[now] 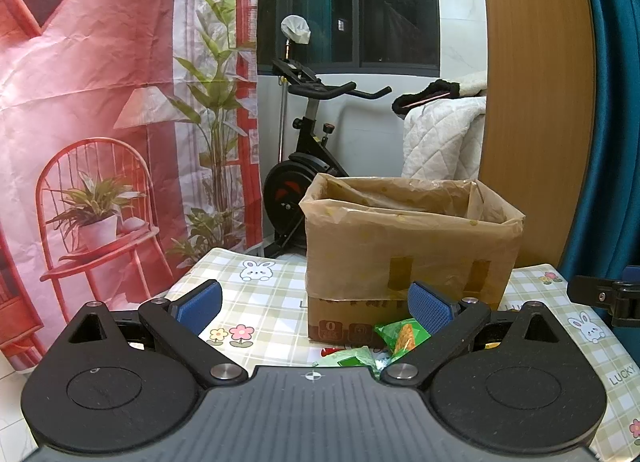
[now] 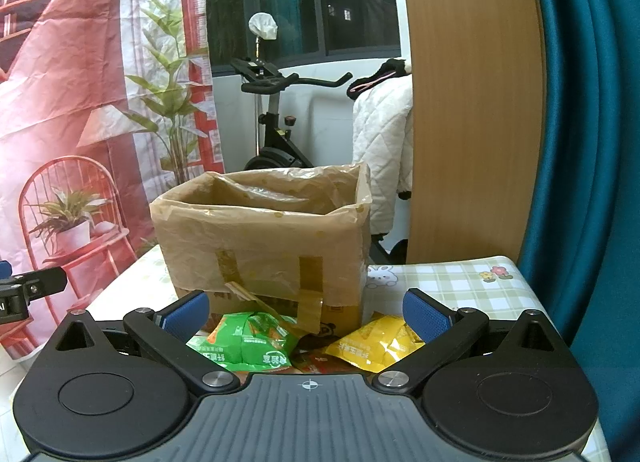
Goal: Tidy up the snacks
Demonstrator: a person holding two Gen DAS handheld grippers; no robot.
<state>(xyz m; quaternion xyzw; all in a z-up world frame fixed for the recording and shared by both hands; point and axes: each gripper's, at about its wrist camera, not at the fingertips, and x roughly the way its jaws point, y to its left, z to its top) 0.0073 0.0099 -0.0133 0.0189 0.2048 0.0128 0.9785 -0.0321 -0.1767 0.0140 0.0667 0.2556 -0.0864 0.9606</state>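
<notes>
A cardboard box (image 1: 408,258) lined with brown plastic film stands open-topped on the checked tablecloth (image 1: 264,302). Green snack packets (image 1: 402,336) lie at its near foot, partly behind my left gripper's right finger. My left gripper (image 1: 316,308) is open and empty, short of the box. In the right wrist view the same box (image 2: 264,246) rises just ahead, with a green packet (image 2: 244,344), a yellow packet (image 2: 376,344) and a red one (image 2: 316,364) in front of it. My right gripper (image 2: 306,314) is open over these packets, holding nothing.
An exercise bike (image 1: 308,166) and a white quilt (image 1: 444,142) stand beyond the table. A red printed backdrop (image 1: 100,122) hangs on the left, a wooden panel (image 1: 536,102) and a teal curtain (image 1: 612,102) on the right. The table's edges lie close on both sides.
</notes>
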